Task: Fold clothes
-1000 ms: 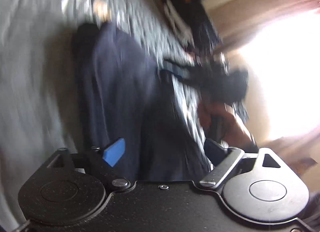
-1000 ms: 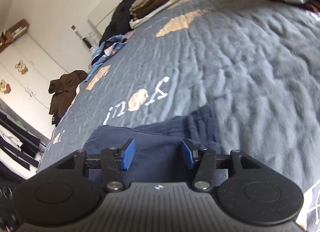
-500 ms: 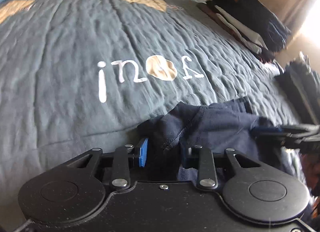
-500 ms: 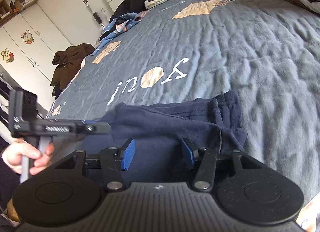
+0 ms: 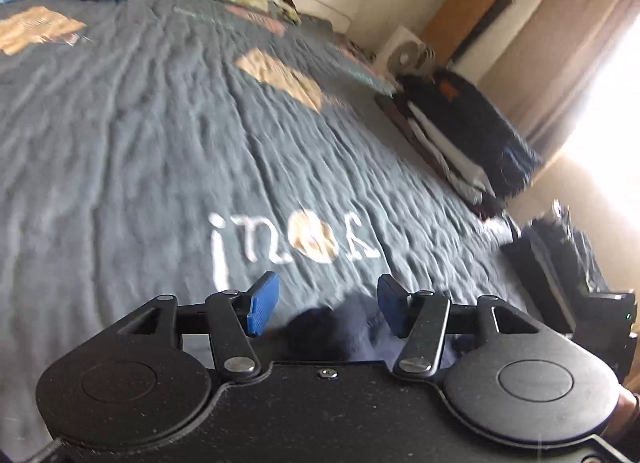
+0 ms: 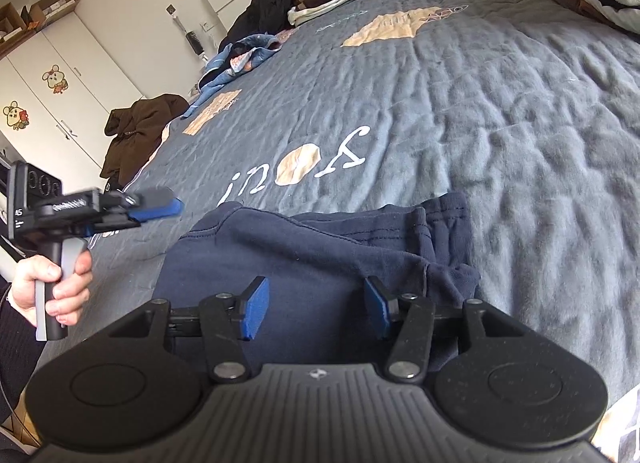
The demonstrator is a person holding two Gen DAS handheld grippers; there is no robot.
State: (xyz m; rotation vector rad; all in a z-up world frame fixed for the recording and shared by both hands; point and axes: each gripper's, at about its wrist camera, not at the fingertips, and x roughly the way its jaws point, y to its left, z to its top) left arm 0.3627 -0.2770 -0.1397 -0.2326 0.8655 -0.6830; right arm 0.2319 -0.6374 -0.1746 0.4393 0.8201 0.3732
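Both grippers, left gripper [image 6: 160, 207] and right gripper [image 6: 316, 313], hover parted and empty as the left's jaws reopen, over the soft, floppy navy sweatshirt [image 6: 320, 247] lying folded on the grey bedspread [image 6: 500, 103] — best pinched at a hemmed edge.

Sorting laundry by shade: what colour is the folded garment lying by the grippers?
Navy blue folded garment, clearest in the right wrist view.

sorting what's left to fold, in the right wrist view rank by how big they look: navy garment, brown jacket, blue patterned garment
1. navy garment, though it lies nearest the camera
2. brown jacket
3. blue patterned garment

The last two look close; both lie farther off, so their true order is unsure.
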